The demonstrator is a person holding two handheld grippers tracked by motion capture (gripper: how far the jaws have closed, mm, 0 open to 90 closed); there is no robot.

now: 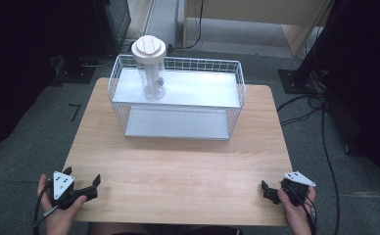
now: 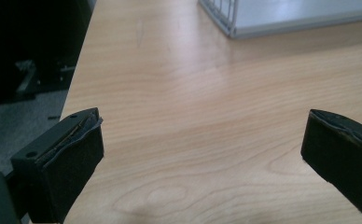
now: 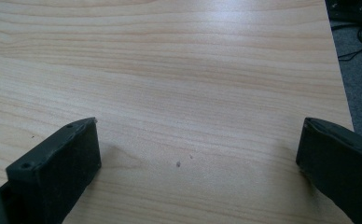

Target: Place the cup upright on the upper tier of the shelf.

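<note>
Both pairs of jaws stand wide apart with nothing between them but bare wood: I see my left gripper (image 1: pixel 83 182) at the near left corner of the table (image 1: pixel 178 166), and my right gripper (image 1: pixel 271 192) at the near right edge, each in a hand and well apart from the other. Far across from them, a white wire basket (image 1: pixel 237 98) sits at the table's far side on its flat white base. Inside its left end stands a clear jar (image 1: pixel 151 73), upright, topped by a round pale lid (image 1: pixel 149 47). Beyond the table lie grey carpet and black cables (image 1: pixel 325 142)
</note>
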